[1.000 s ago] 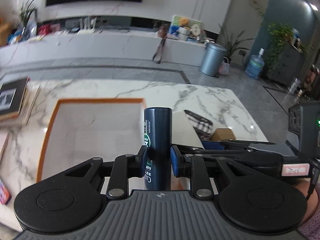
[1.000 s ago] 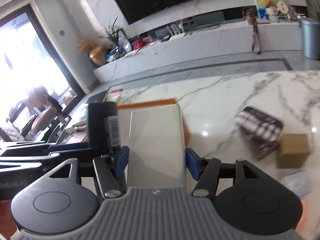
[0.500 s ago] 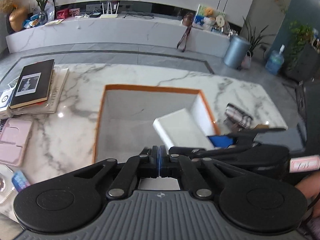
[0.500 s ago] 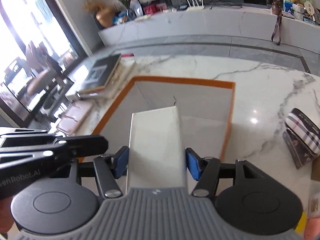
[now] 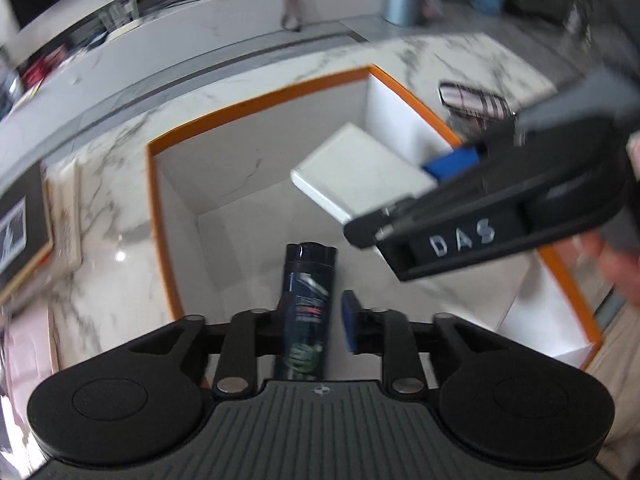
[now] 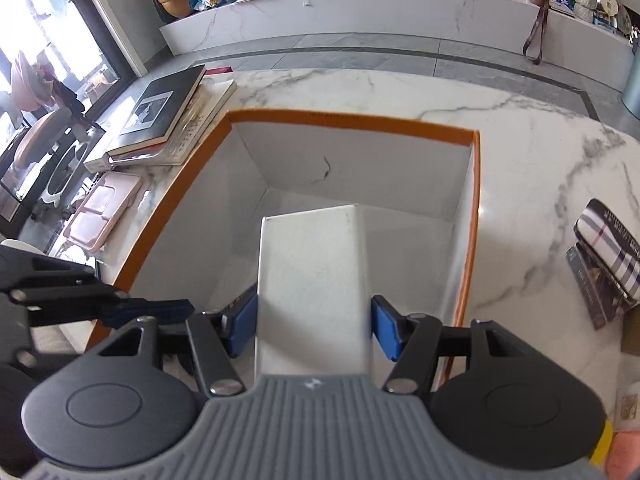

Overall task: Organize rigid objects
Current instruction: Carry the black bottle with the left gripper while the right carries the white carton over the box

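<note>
While my left tongs are opening, the dark blue cylindrical bottle stands between their pads at the lower centre of the left wrist view; the right blue pad is clear of it, and I cannot tell whether the left pad touches. That bottle sits over the floor of the white open box with an orange rim, which rests on the white marble table. My right tongs are clenched on the flat white rectangular box, both blue pads pressing its sides, and it hangs tilted inside the orange-rimmed box at the centre of the right wrist view. At the right edge of that frame a plaid-patterned case lies on the table. At upper left, a black-covered book tops a stack, near a pink tray.
</note>
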Demonstrator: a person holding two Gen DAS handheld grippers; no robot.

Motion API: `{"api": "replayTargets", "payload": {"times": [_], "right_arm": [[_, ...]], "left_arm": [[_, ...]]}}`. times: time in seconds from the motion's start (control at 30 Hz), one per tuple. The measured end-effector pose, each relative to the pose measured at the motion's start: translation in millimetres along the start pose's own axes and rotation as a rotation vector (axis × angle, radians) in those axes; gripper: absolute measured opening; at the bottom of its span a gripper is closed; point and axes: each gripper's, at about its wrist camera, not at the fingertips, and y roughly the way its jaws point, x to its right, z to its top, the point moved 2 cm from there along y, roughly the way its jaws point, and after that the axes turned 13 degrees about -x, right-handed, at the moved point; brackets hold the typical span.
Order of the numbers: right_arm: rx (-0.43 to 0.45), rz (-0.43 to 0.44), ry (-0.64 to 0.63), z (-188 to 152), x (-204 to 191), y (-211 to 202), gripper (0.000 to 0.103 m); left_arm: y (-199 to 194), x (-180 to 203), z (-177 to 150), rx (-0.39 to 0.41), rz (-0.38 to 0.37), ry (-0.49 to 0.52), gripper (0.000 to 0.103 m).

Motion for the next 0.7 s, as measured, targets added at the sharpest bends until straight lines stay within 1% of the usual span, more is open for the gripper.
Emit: {"api": "replayTargets", "payload": {"times": [0.07, 0.17, 0.27, 0.37, 0.4, 0.43, 0.47, 0.5, 0.53, 0.57, 0.67, 0.7], "right_arm": [[0.013, -0.024, -0.011, 4.2, -0.2, -2.8, 0.062], [0.027, -0.053, -0.018, 12.1, 1.6, -4.1, 0.062], [0.032, -0.051, -0.019, 17.8, 4.8, -4.6, 0.062], [0.023, -0.057, -0.01, 22.7, 9.0, -0.1, 0.062], [0.019, -0.051, -0.004, 23.5, 11.6, 1.4, 0.062], [0.016, -0.051, -0.001, 25.1, 12.9, 3.8, 0.062], [0.016, -0.057, -0.003, 26.2, 13.3, 5.8, 0.062], [0.018, -0.063, -0.006, 27.0, 13.9, 7.1, 0.062], [0.021, -0.067, -0.005, 28.0, 14.6, 7.9, 0.062], [0.026, -0.065, -0.002, 28.8, 15.8, 7.9, 0.062], [0.031, -0.054, 0.004, 32.2, 17.8, 6.7, 0.062], [0.034, -0.055, 0.005, 33.1, 18.2, 6.0, 0.062]], "left_arm": [[11.3, 3.2, 5.7, -0.033, 0.003, 0.04, 0.035], [31.8, 6.6, 13.8, -0.09, 0.034, 0.077, 0.039], [49.8, 5.4, 18.7, -0.138, 0.071, 0.061, 0.04], [57.3, 1.9, 20.7, -0.156, 0.099, 0.049, 0.04], [60.0, 1.7, 20.4, -0.167, 0.104, 0.054, 0.044], [62.3, 1.5, 19.8, -0.176, 0.106, 0.057, 0.045], [64.1, 1.8, 18.7, -0.182, 0.117, 0.061, 0.045], [65.6, 3.3, 17.2, -0.186, 0.141, 0.077, 0.044], [67.4, 5.7, 15.4, -0.19, 0.166, 0.099, 0.04], [69.1, 8.7, 13.4, -0.193, 0.187, 0.12, 0.04], [70.3, 15.3, 12.3, -0.19, 0.241, 0.144, 0.039], [70.7, 16.3, 13.6, -0.189, 0.263, 0.146, 0.037]]}}
